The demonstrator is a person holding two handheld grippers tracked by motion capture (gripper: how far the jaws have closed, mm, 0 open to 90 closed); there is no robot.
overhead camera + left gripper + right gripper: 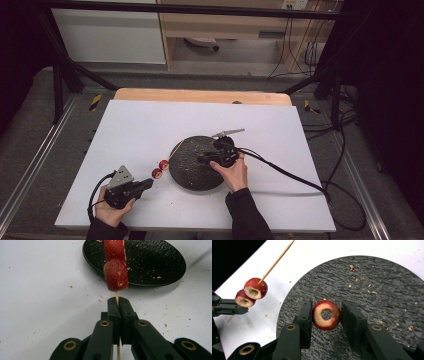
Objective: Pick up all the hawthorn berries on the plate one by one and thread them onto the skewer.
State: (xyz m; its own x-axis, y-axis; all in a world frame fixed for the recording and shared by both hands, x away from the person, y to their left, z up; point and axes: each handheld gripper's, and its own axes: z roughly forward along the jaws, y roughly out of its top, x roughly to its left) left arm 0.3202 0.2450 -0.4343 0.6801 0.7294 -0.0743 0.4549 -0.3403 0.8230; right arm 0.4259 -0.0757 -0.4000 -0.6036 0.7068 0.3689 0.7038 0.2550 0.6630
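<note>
My left gripper (117,301) is shut on a thin wooden skewer (117,294) at the table's front left. Two red cored fruits (116,275) are threaded on the skewer just beyond the jaws, and its tip points toward the black round plate (192,175). In the high view those fruits (160,168) hang left of the plate. Over the plate, my right gripper (326,304) is shut on a third red fruit ring (319,322), its cored hole facing the camera. The skewered fruits (255,288) and the skewer (278,260) lie to the upper left in the right gripper view.
A white sheet (150,125) covers the table, with a wooden edge (200,95) at the back. Crumbs dot the plate (374,277) and the sheet around it. Black cables (290,175) trail right from the right gripper. Metal frame bars stand around the table.
</note>
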